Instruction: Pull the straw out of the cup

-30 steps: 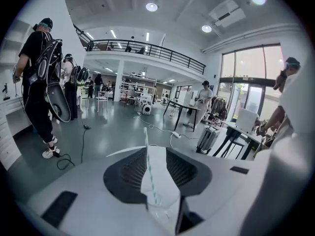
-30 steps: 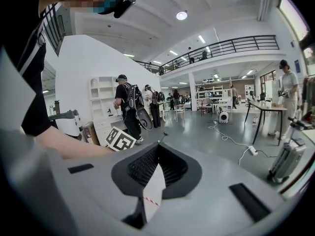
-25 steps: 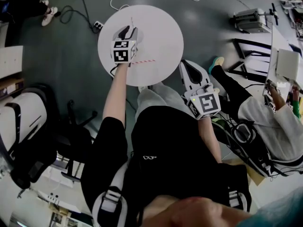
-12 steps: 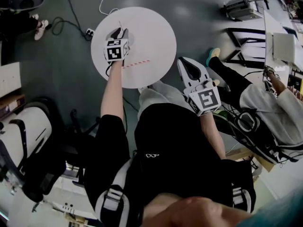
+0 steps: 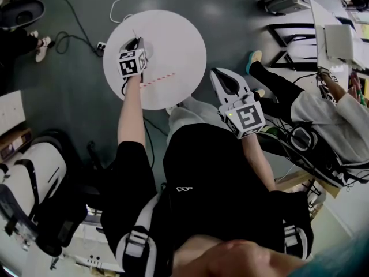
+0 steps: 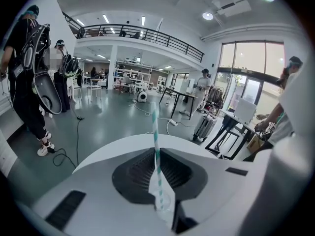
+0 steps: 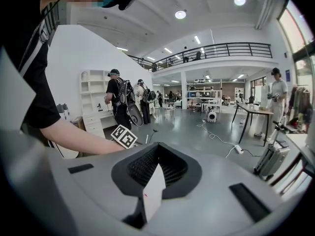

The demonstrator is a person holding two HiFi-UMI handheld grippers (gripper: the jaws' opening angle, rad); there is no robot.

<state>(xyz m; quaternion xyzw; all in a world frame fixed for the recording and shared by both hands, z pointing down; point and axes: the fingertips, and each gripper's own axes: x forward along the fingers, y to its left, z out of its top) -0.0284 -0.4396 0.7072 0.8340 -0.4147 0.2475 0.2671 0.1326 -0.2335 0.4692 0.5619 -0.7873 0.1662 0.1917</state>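
A teal-striped straw (image 6: 155,132) stands upright between the jaws of my left gripper (image 6: 157,152). The jaws are closing and their tips meet on it. In the head view this gripper (image 5: 138,41) hangs over the left part of the round white table (image 5: 176,39), and the straw's thin top (image 5: 134,34) pokes out beyond it. The cup is hidden under the gripper. A red-striped straw (image 5: 157,81) lies flat on the table just right of my left hand. My right gripper (image 5: 222,77) (image 7: 157,146) is shut and empty, off the table's near right edge.
A person (image 5: 331,126) sits at the right beside desks (image 5: 340,36). A cable (image 5: 124,2) runs across the floor behind the table. A white and black chair (image 5: 34,172) stands at the left. People with backpacks (image 6: 29,82) stand beyond the table.
The whole head view has slid left. My left gripper stays over the table's left part, a little lower. The right gripper keeps its place by the table's edge.
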